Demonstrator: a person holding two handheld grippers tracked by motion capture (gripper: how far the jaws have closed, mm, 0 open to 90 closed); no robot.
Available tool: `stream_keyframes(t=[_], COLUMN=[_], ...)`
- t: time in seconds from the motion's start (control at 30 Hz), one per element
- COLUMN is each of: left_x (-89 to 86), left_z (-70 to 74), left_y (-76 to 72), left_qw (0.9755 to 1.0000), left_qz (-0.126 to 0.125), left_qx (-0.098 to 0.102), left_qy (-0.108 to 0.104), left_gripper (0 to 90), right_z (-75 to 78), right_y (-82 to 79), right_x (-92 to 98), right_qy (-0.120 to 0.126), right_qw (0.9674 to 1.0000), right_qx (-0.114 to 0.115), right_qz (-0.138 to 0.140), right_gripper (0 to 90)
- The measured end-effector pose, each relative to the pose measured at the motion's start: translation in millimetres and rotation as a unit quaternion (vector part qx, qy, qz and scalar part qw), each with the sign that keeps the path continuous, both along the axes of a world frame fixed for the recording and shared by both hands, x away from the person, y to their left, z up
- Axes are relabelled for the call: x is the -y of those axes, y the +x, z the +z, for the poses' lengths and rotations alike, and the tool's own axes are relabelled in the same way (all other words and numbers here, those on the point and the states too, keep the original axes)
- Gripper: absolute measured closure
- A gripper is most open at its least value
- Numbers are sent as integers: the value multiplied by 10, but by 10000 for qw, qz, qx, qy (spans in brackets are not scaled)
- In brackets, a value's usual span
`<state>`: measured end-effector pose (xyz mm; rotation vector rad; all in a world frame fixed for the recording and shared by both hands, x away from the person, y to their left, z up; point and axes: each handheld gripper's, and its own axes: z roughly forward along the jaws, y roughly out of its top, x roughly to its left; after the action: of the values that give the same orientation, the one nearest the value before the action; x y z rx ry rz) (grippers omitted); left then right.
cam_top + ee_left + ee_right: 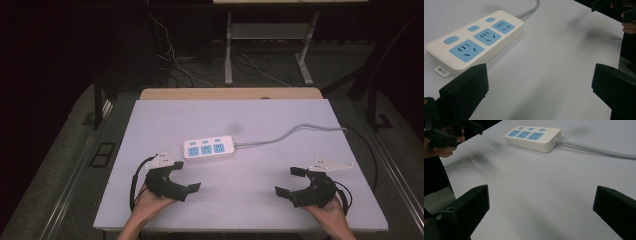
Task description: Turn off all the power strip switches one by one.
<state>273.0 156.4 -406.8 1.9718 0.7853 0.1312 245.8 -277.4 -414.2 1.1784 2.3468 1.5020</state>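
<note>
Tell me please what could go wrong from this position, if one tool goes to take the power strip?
1. The power strip lies flat on the table; the left tool, open and nearest, might push it along instead of gripping it.
2. Its grey cable runs off the table's right edge; lifting the strip could pull the cable tight or drag it.
3. Small red lights seem to glow by the switches, so the strip may be live; a jaw could press a switch.

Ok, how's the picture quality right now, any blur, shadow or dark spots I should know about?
High view: table evenly lit, surroundings nearly black, power strip small but clear. Left gripper view: the strip is sharp, with soft smudgy shadows on the table toward the upper right. Right gripper view: the strip is slightly soft, and there is a dark shadow streak at left.
</note>
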Motion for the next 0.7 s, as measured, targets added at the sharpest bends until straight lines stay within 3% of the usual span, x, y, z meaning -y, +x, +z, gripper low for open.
stream_keyframes(t=[0.7], left_x=[-45], left_z=[235], left_y=[245], left_qw=[9994], left_qz=[-23], left_qx=[-7], left_qy=[359], left_gripper=[0], right_z=[1], right_y=[-11], right_x=[-2], right_qy=[-37], right_qw=[10000], right_qx=[67], right_qz=[-18], right_gripper=[4])
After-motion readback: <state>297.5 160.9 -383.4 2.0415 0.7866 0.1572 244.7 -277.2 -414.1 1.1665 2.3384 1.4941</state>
